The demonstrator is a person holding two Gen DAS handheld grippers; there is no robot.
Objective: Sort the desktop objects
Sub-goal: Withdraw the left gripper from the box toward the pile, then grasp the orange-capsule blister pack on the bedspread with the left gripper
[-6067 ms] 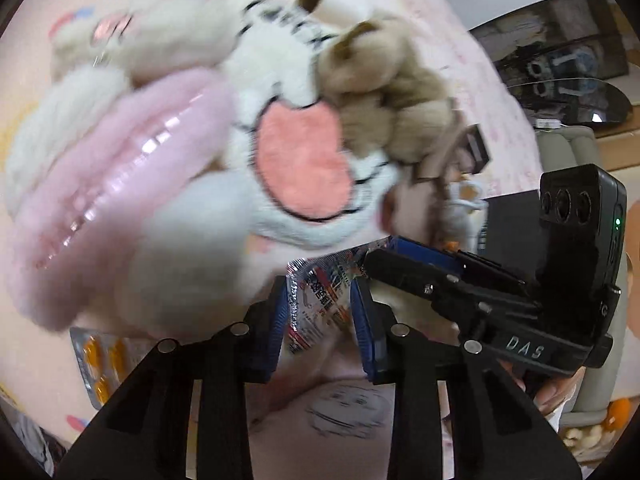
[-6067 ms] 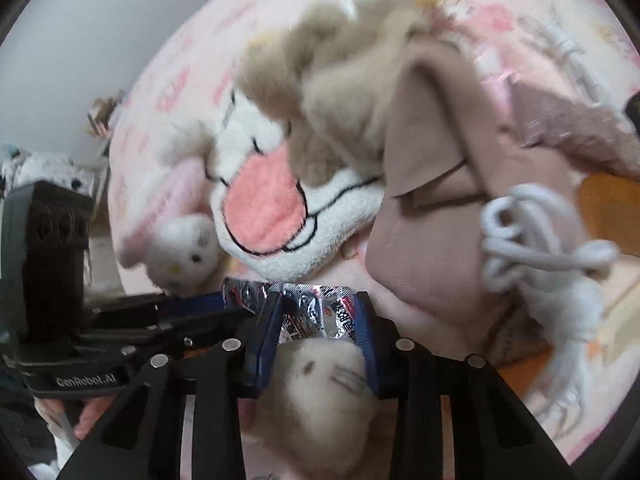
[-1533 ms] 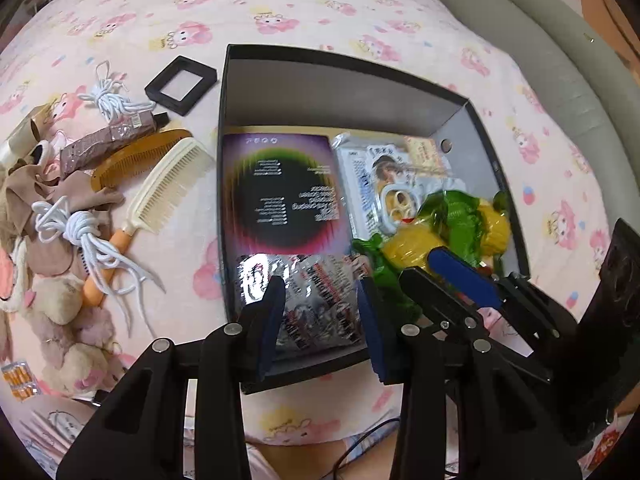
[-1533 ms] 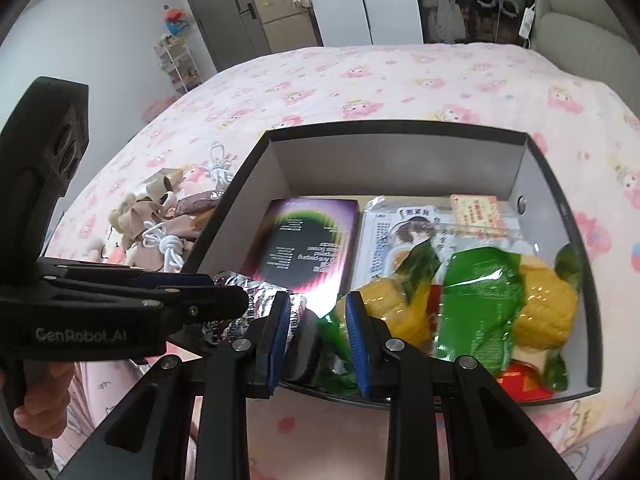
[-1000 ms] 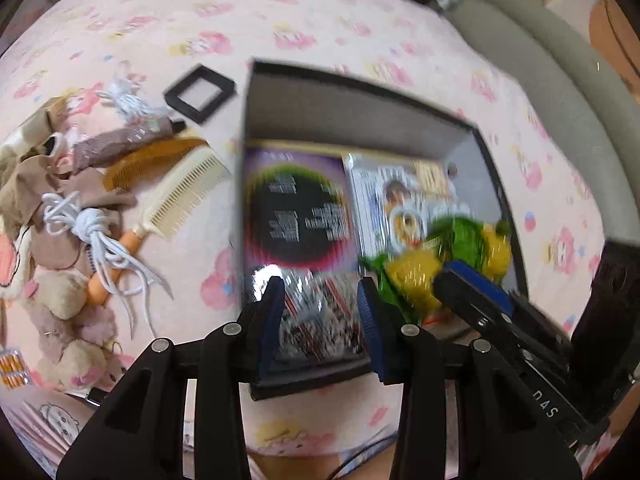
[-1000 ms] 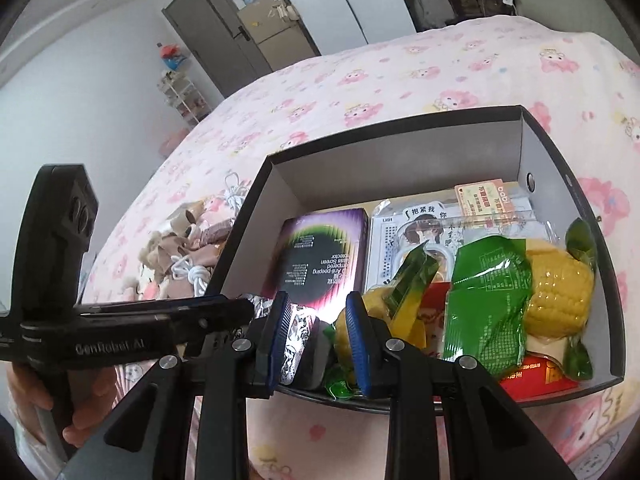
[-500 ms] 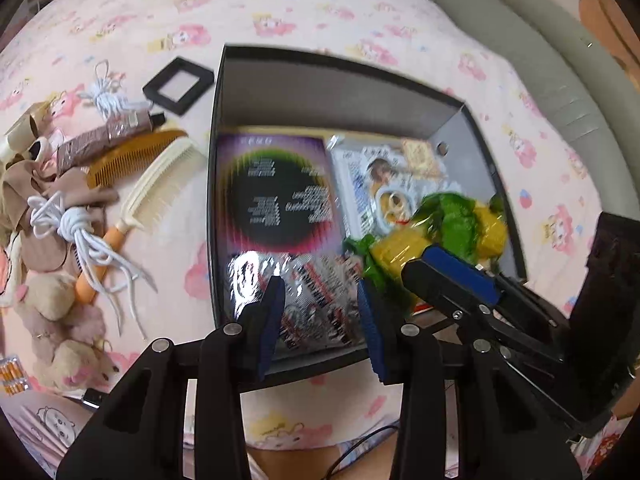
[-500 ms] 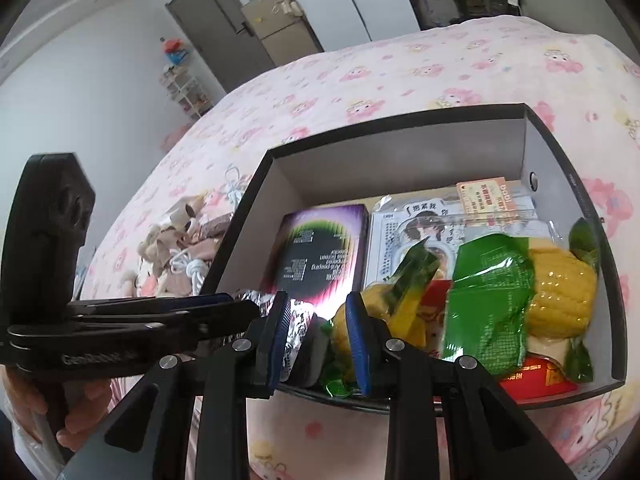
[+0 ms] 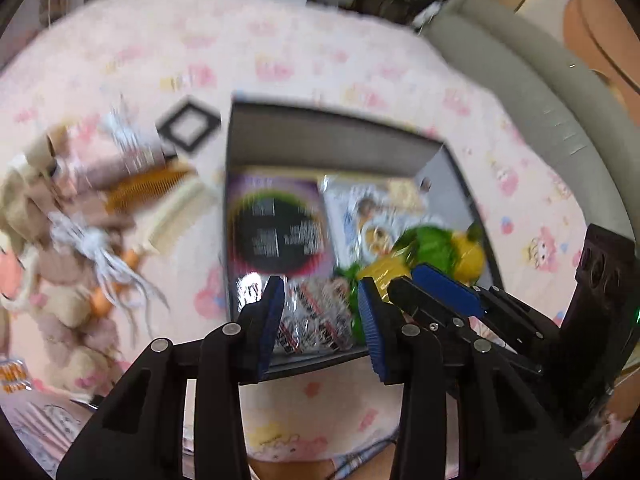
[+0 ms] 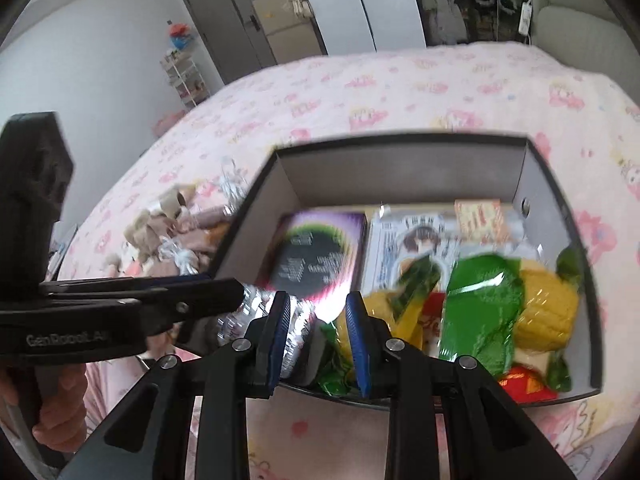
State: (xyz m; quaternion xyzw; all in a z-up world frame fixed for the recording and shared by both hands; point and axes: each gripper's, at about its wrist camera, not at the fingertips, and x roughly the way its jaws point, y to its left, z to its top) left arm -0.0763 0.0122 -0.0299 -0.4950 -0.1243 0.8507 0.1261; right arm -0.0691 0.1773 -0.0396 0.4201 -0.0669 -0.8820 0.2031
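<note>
Sorting approx. halfway, judging by the layout: a good share of items already sits in the black box (image 9: pixel 332 148), but plenty is left out on the pink bedcover (image 9: pixel 320 52).

Box contents: purple booklet (image 9: pixel 276 232) flat at the left, white cartoon packet (image 9: pixel 360 204) next to it, green/yellow corn snack bags (image 10: pixel 480 308) piled at the right, red packet (image 10: pixel 524 384) in the near right corner. Silver foil pack (image 9: pixel 312 316), the item in hand, is at the near left corner, inside or just over the front wall.

Left gripper (image 9: pixel 320 312): jaws part-way apart, foil pack showing between them; can't tell whether the pads are pinching it or it has been let go. Right gripper (image 10: pixel 318 332): same story, jaws part-way apart w/ foil against one pad and snack wrapper by the other, grip not clear. Left wrist view is blurred.

Still outside, left of the box: brown comb (image 9: pixel 148 190), cream comb (image 9: pixel 176 216), white cord (image 9: pixel 96 248), black frame (image 9: pixel 188 128), plush toys (image 9: pixel 60 292), plus an orange pill strip (image 9: pixel 12 372) at the edge. Probably those go next, once the foil pack is settled.
</note>
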